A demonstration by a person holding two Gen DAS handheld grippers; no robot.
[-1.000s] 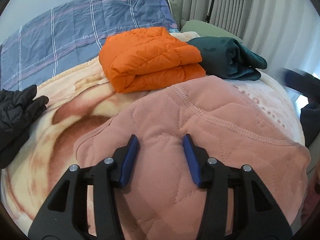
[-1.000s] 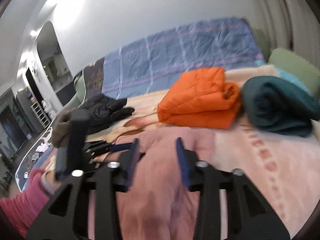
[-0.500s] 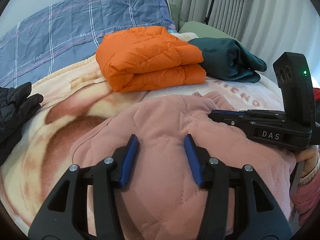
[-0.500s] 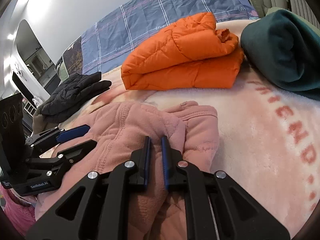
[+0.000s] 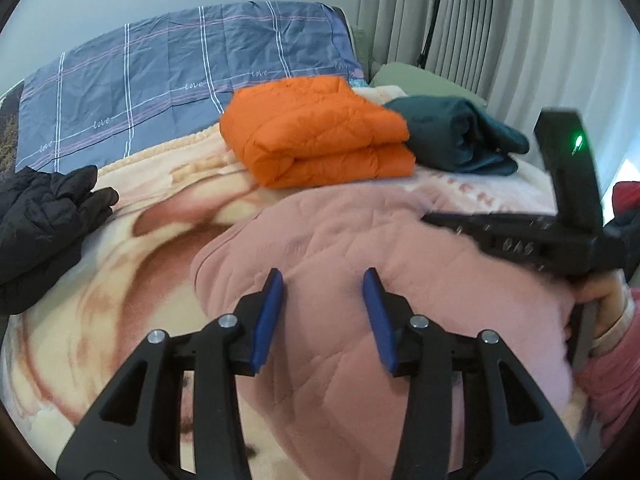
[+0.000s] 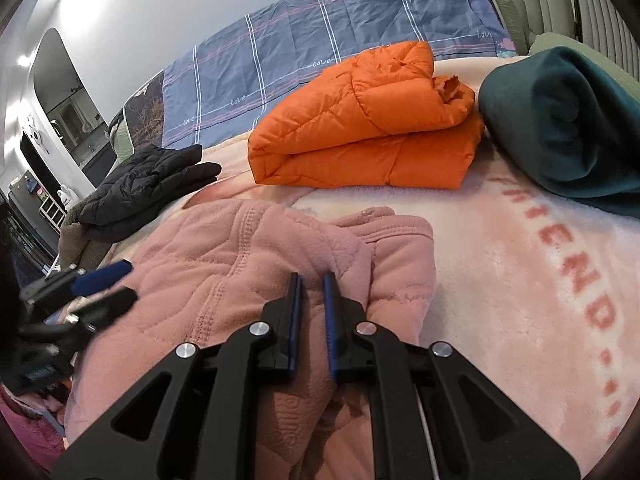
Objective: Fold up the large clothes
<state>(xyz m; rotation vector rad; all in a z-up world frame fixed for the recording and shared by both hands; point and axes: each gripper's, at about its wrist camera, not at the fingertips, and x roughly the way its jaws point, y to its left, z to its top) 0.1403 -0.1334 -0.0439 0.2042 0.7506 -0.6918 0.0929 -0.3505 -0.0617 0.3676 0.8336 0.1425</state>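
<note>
A pink quilted garment (image 5: 360,240) lies bunched on the bed blanket (image 5: 120,260). My left gripper (image 5: 323,276) hovers over the garment's near left part. Its jaws are apart and closing, with fabric under and between the blue pads but not pinched. In the right wrist view, my right gripper (image 6: 312,278) is shut on a raised fold of the pink garment (image 6: 224,248) near its cuffed edge. The left gripper (image 6: 116,286) shows at the left of that view. A hand (image 5: 600,292) holds the right gripper's black body at the right edge.
A folded orange puffer jacket (image 6: 368,128) and a rolled dark green garment (image 6: 560,128) lie behind the pink one. A black puffer jacket (image 6: 148,184) sits at the left. A blue plaid quilt (image 5: 160,80) covers the far end; curtains (image 5: 480,20) hang at right.
The right gripper came down onto the pink garment and shut on a fold of it. It came into the left wrist view at the right. The left gripper's jaws narrowed slightly.
</note>
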